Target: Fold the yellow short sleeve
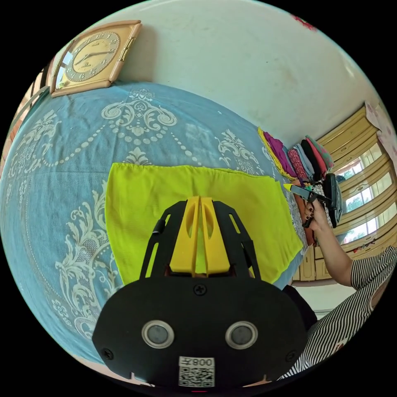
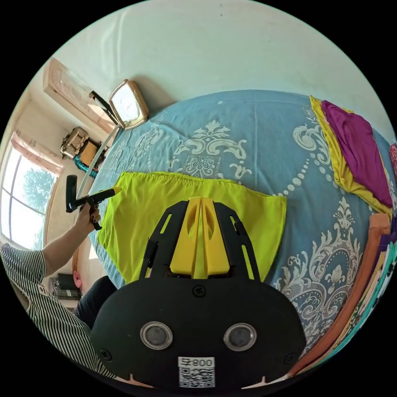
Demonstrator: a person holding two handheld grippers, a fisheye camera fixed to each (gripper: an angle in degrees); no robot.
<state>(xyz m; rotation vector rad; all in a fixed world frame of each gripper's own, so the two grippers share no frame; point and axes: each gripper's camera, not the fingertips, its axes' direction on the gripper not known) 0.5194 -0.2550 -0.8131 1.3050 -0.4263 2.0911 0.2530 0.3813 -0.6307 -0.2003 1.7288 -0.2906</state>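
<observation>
Materials: mostly matt cloth, hard plastic grippers.
Yellow short sleeve: thin smooth knit, matt, lying on a blue bedspread of woven cloth with a paler ornate pattern. Left gripper and right gripper: matt yellow plastic jaws, black plastic body. Wall clock: glossy gold-tone frame. Wall: matt paint, scuffed.

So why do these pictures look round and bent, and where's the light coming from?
Both views are fisheye, so the bed bulges. In the left gripper view daylight enters by windows at right; in the right gripper view a window glares at left, and the clock face is washed out.
</observation>
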